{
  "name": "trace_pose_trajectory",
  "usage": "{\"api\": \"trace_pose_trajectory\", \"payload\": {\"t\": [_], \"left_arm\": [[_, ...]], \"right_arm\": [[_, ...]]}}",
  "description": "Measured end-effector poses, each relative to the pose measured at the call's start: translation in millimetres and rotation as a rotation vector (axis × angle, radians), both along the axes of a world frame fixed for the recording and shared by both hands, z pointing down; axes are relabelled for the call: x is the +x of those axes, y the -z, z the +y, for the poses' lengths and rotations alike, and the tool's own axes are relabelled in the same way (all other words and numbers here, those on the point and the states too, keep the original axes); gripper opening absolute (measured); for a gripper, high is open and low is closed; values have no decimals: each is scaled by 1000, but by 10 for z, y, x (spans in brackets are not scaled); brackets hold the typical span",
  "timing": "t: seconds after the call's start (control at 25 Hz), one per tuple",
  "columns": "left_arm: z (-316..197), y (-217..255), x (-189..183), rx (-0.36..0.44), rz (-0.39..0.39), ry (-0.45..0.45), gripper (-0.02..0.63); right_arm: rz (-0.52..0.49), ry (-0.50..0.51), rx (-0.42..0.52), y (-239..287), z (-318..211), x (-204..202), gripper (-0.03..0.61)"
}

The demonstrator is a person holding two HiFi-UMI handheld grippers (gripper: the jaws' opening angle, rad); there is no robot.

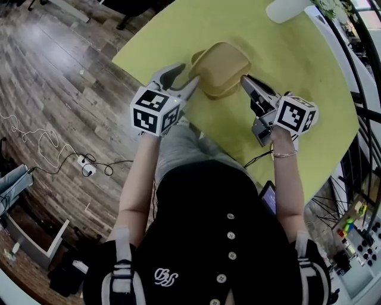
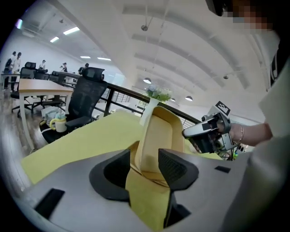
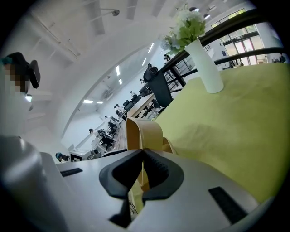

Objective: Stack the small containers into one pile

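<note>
Head view: both forearms reach past the bench's (image 1: 178, 30) near edge, each gripper tilted down at the tan containers (image 1: 223, 68) there. The left gripper (image 1: 183, 80) stands open around them. The right gripper (image 1: 244, 78) pinches a rim. Two nested containers show. One white vase (image 1: 286, 9) stands at the far edge.

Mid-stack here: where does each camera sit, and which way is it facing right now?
Head view: on the person's head, looking steeply down at the stacked containers on the table; shows forearms, torso, left gripper, right gripper.
Left gripper view: rides the left gripper, looks along its open jaws at their rim; the person's right wrist shows.
Right gripper view: rides the right gripper, jaws shut on the rim, facing a vase.
Shared: both gripper views see the stacked containers, from opposite sides.
</note>
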State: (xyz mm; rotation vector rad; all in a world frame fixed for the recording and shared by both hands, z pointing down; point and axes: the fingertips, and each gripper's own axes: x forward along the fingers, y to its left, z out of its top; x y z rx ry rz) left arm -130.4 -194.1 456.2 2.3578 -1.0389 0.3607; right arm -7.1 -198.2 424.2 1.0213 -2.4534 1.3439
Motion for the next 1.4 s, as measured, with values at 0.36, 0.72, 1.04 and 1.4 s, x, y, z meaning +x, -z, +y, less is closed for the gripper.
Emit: {"api": "trace_pose_trajectory", "payload": {"t": [0.36, 0.72, 1.04, 1.4], "left_arm": [[44, -89, 51, -19, 36, -26, 48], [314, -5, 263, -100, 169, -55, 75], [449, -54, 429, -188, 304, -36, 98], [541, -225, 526, -258, 345, -35, 107]], "right_arm": [[-19, 31, -7, 62, -40, 15, 26], [-23, 77, 66, 224, -412, -58, 31], [28, 106, 89, 117, -641, -212, 32], [99, 140, 20, -261, -706, -287, 37]]}}
